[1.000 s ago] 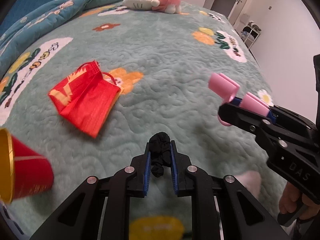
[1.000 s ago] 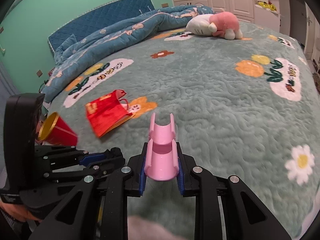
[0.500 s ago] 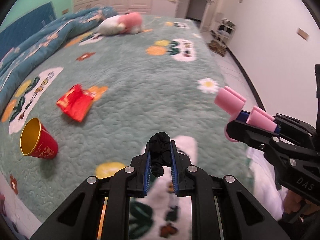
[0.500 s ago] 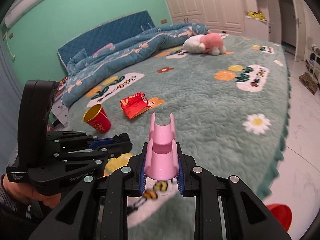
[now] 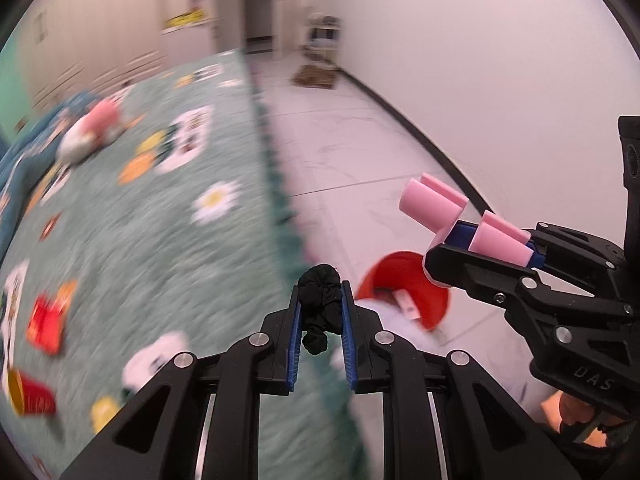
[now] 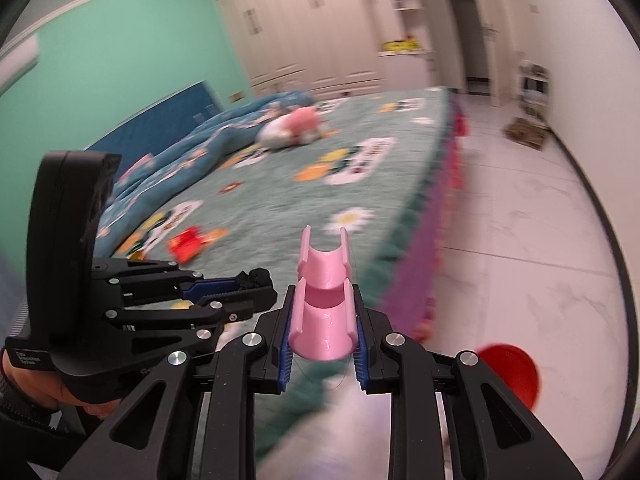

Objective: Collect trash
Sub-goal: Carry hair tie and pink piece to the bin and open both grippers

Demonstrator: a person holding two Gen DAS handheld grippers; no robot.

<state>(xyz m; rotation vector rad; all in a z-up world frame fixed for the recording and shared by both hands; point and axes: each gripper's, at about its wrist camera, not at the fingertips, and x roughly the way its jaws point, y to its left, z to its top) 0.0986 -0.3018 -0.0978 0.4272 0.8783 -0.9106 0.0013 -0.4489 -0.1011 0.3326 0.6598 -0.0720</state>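
Note:
My left gripper (image 5: 320,312) is shut on a crumpled black cloth wad (image 5: 320,296), held in the air over the bed's edge. My right gripper (image 6: 322,316) is shut on a pink plastic clip-like piece (image 6: 322,300); it also shows in the left wrist view (image 5: 460,220) at the right. A red bin (image 5: 404,292) stands on the white floor beside the bed, just beyond both grippers; it also shows in the right wrist view (image 6: 516,372). A red packet (image 5: 46,322) and a red-and-gold cup (image 5: 30,398) lie on the green bedspread.
The green flowered bedspread (image 5: 140,240) fills the left; its fringed edge runs down the middle. A pink and white plush toy (image 6: 290,128) lies far back. White tiled floor (image 6: 520,220), a wall and a doorway are to the right. The view is motion-blurred.
Both grippers have swung right, away from the bed's middle toward its edge and the floor, still holding their items. The red bin has come into view.

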